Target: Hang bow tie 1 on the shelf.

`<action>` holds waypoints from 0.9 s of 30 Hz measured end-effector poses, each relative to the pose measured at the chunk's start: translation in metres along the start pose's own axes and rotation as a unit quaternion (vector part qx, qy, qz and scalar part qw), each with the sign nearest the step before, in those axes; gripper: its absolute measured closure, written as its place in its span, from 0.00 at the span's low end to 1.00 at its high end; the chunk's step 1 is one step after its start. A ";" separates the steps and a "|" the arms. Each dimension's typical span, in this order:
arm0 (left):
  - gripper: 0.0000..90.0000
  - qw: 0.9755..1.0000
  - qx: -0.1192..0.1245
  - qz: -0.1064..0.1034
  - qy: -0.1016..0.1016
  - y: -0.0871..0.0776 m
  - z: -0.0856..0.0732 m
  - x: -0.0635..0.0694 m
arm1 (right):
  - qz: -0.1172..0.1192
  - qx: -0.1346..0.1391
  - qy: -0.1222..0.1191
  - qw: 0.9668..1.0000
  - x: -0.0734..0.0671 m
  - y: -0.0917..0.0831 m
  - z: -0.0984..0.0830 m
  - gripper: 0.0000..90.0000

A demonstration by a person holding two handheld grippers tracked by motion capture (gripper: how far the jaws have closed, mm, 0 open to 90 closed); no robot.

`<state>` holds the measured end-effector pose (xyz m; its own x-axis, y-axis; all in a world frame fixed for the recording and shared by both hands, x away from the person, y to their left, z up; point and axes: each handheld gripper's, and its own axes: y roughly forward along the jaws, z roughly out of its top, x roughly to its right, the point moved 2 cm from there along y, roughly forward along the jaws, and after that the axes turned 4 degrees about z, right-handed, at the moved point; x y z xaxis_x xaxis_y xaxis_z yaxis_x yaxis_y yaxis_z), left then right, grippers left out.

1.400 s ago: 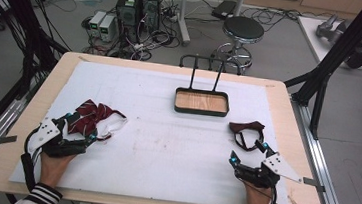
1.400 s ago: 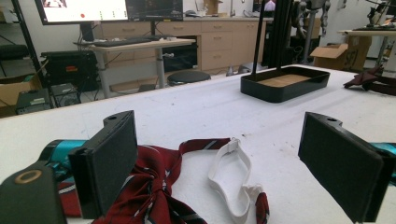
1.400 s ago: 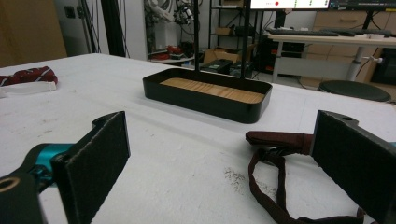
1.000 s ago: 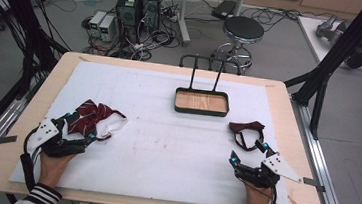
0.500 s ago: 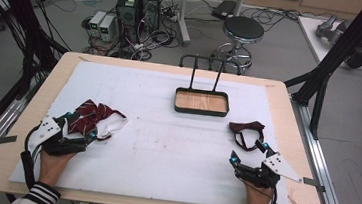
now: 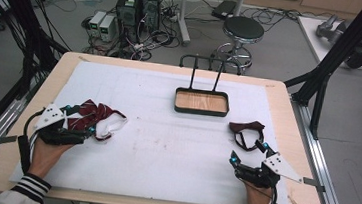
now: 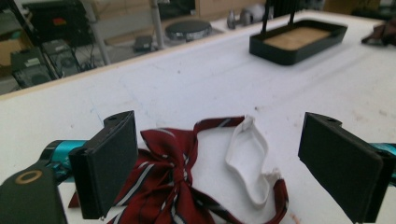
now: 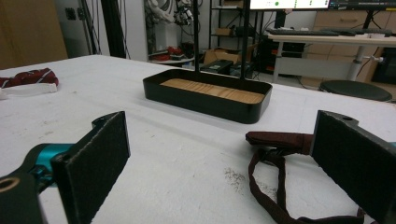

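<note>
Striped bow tie (image 7: 177, 182) between the left gripper's (image 7: 219, 163) wide jaws; dark bow tie (image 8: 280, 154) by the right gripper's (image 8: 224, 163) wide jaws

The striped bow tie (image 7: 173, 172) is woven cloth with a white fabric strap, the dark bow tie (image 8: 280, 140) matt cloth, the tray (image 8: 205, 100) smooth black with a wood-grain floor, the surface (image 6: 164, 145) matt white.

The high view looks forward and down over the whole table (image 6: 33, 103). The 2 gripper views sit low and close above its surface, both facing the far side. All 3 share the black tray (image 6: 202, 102) (image 7: 299, 39) (image 8: 208, 98) at far centre.
</note>
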<state>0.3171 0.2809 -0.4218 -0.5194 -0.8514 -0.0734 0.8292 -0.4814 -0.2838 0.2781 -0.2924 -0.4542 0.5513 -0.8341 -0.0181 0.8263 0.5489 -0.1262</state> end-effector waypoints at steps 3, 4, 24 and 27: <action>0.14 0.999 -0.037 -0.005 0.009 0.001 0.005 -0.006 | 0.000 0.000 0.000 1.000 0.000 0.000 0.000 0.04; 0.14 0.999 -0.045 -0.004 0.008 0.001 0.007 -0.007 | 0.000 0.000 0.000 1.000 0.000 0.000 0.000 0.04; 0.16 0.981 -0.180 -0.037 0.056 0.020 0.022 -0.026 | -0.001 0.001 -0.003 1.000 0.000 0.000 0.000 0.04; 0.17 0.977 -0.201 -0.036 0.056 0.024 0.019 -0.028 | -0.002 0.000 -0.002 1.000 0.000 0.000 0.000 0.04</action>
<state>0.3555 0.2890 -0.4082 -0.6116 -0.7790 -0.1382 0.6539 -0.3995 -0.6425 0.2781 -0.2922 -0.4542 0.5492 -0.8356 -0.0139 0.8280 0.5463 -0.1266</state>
